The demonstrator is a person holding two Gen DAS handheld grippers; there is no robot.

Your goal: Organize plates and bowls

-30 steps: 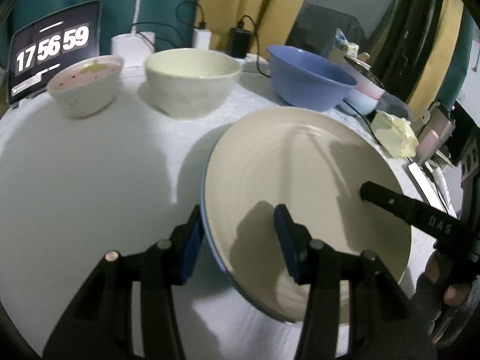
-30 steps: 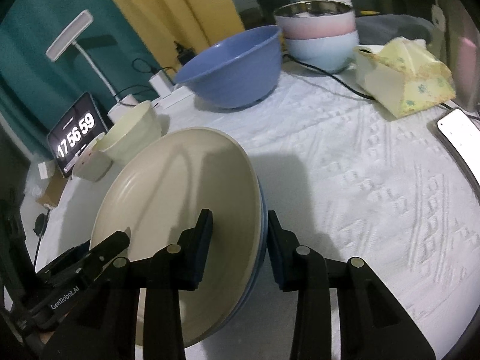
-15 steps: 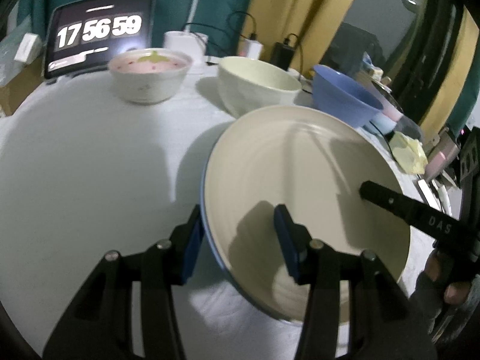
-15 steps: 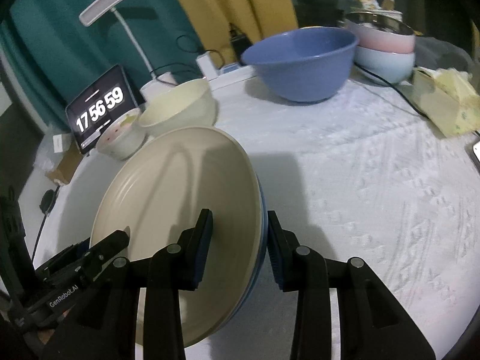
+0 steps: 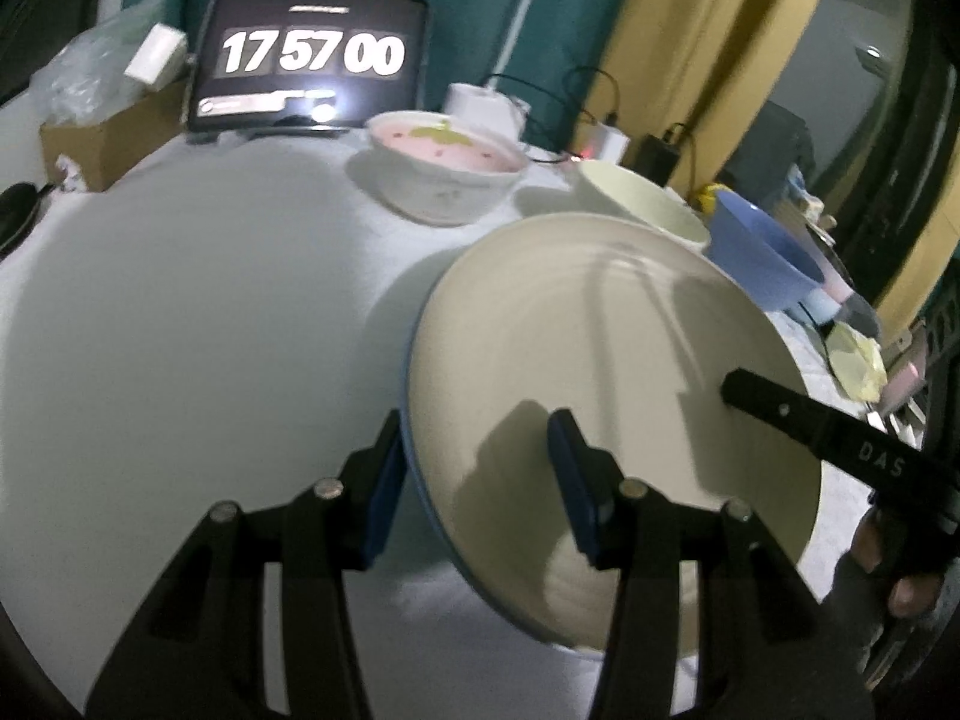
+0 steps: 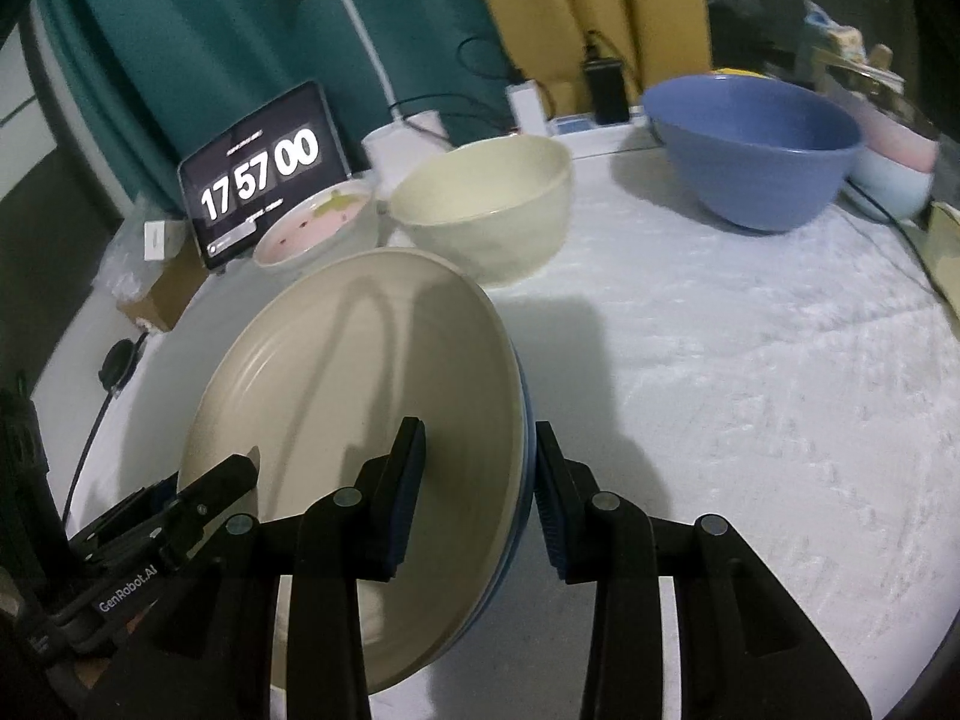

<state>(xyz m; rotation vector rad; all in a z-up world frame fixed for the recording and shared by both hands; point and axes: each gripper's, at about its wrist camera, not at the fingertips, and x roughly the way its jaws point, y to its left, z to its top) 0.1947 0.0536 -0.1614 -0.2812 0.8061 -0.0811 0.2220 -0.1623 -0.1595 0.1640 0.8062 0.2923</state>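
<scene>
Behind the bowls, clock (image 5: 312,57) reading 17 57 00

White-clothed table (image 6: 750,360) — pink bowl (image 6: 315,228); cream bowl (image 6: 486,210); blue bowl (image 6: 756,150); clock tablet (image 6: 264,171).

The worktop (image 5: 180,330) lies bare left of the plate (image 5: 600,360) and again on its right side. Along the back, the pink bowl (image 5: 444,180), cream bowl (image 6: 486,204), blue bowl (image 6: 756,144) and clock (image 5: 312,60) block the way.
</scene>
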